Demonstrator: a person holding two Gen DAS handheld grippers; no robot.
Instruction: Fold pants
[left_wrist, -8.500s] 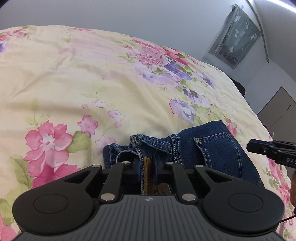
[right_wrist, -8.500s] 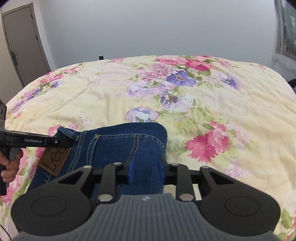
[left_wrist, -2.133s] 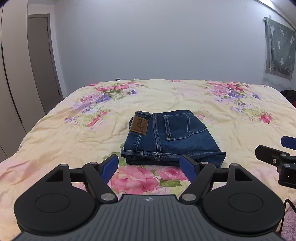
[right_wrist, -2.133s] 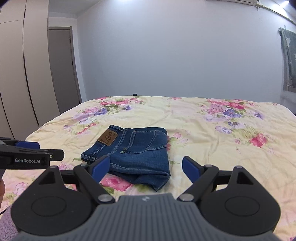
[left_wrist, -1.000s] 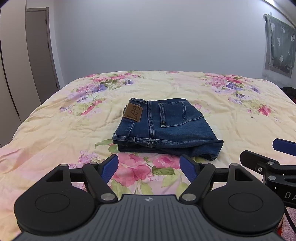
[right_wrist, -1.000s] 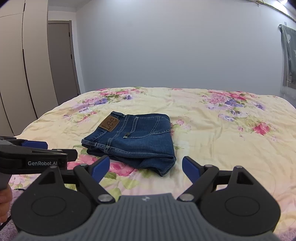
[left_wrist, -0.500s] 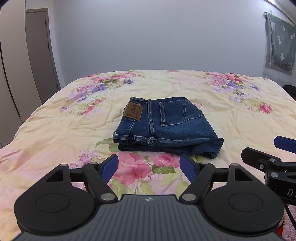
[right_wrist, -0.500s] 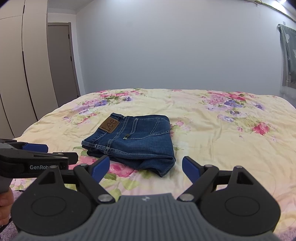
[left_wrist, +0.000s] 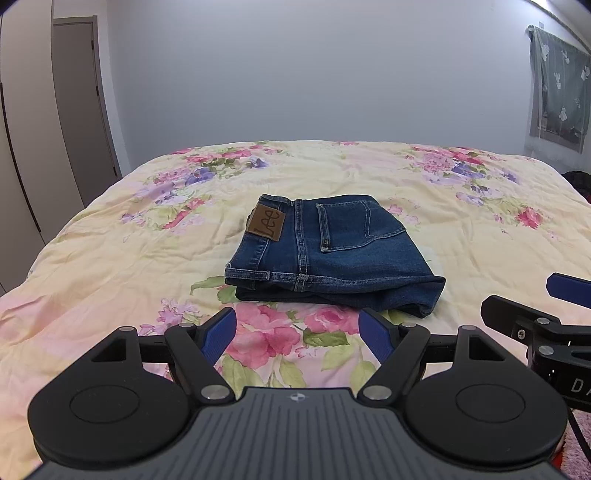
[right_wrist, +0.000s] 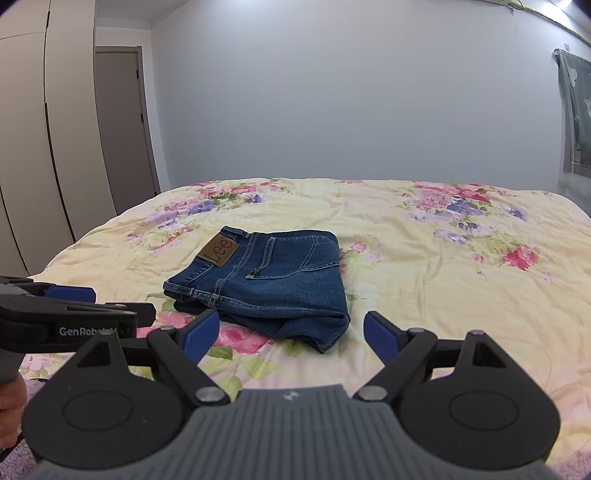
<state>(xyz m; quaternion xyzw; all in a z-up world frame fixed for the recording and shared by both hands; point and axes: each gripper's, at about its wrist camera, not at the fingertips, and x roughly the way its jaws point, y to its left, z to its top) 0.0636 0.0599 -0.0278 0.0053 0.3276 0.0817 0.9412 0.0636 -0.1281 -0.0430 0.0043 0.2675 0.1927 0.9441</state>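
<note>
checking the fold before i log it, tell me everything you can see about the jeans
The jeans are dark blue denim with pale contrast stitching, folded into a compact, roughly square stack of several layers. A brown leather-look Lee patch sits at the waistband, with a belt loop and a back pocket facing up. They lie flat near the middle of the floral bedspread, touching only it. The near right corner bulges slightly. Neither the left gripper nor the right gripper touches them; both are open.
</note>
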